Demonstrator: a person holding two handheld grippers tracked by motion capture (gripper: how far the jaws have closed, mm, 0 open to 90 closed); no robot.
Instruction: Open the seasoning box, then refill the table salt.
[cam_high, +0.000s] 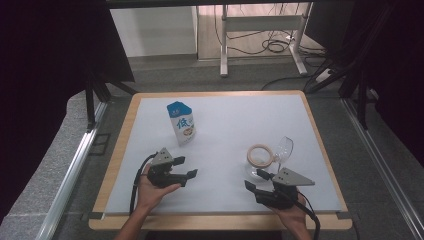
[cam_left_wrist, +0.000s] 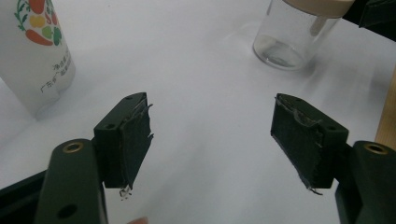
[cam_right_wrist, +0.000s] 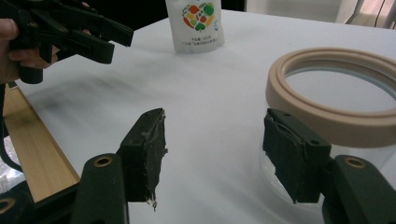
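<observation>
Both grippers, left and right, gape empty; the clear glass jar with beige rim stands centre-right by the right gripper, whose near jaw could topple it.

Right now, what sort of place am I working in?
Probably a lab or recording bench, not a home: a white-topped table hemmed by black curtains, loose cables on the floor behind, and just a food pouch and a clear jar set out.
</observation>
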